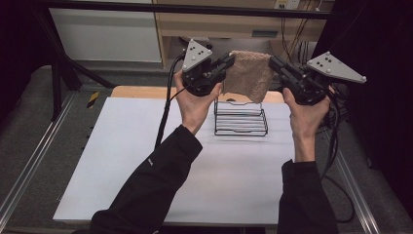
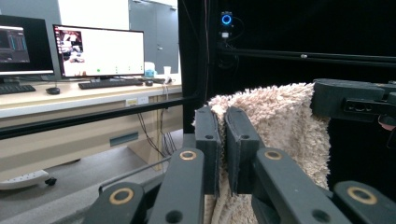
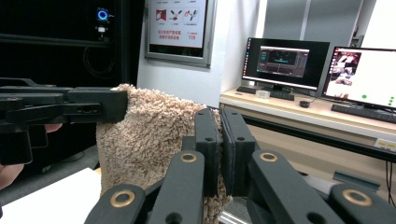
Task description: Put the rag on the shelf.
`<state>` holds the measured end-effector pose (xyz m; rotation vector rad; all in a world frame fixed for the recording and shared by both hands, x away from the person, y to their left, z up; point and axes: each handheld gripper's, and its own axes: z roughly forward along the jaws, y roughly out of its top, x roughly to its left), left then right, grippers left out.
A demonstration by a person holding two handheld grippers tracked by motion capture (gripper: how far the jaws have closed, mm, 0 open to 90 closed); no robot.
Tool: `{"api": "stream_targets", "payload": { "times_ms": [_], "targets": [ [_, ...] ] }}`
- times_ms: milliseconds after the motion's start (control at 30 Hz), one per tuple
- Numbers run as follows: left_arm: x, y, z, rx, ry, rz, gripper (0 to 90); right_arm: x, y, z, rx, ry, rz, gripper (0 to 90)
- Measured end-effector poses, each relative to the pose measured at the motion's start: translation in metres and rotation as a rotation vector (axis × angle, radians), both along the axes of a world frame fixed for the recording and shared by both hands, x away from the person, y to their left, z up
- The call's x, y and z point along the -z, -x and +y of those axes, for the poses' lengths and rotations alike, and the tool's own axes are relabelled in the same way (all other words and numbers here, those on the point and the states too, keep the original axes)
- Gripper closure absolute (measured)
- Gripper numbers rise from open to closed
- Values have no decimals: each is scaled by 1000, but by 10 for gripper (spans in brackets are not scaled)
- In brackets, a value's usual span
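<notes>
I am holding 2 claws up over the far part of the worktop, 1 in each hand, and between them I am stretching a beige fluffy towel. My left claw is pinching the towel's upper left corner, and my right claw is pinching the upper right corner, so the cloth is hanging down in the air between them, its top edge running nearly level from 1 claw to the other.

In the left gripper view my left claw is showing its 2 black jaws pressed almost together, with only the thickness of the towel between them; the shaggy pile is bulging out above and to the right of the jaws. My other claw is gripping the far corner at the right edge of that view. In the right gripper view my right claw is closed down the same way, the jaws nearly touching with the towel squeezed between them and spreading off to the left, where the opposite claw is clamping its corner.

Below the hanging towel, a black wire rack is sitting on the far middle of the white worktop. The towel's lower edge is dangling just above the rack's far side; I cannot tell whether it is touching the wires. My left hand and right hand are gripping the claw handles from beneath, dark sleeves reaching in from the near edge.
</notes>
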<state>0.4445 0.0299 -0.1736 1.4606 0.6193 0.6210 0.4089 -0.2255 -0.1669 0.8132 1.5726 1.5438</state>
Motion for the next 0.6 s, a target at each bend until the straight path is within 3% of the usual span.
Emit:
{"api": "stream_targets", "payload": {
  "times_ms": [367, 467, 600],
  "targets": [
    [-11, -20, -6, -31, -14, -13, 845, -8, -23, -2, 24, -8, -1, 866],
    [-12, -27, -7, -24, 7, 0, 845, -11, -31, -3, 28, -3, -1, 865],
    [-14, -36, -11, -31, 1, 8, 845, -15, -42, -4, 36, -1, 0, 865]
  ]
}}
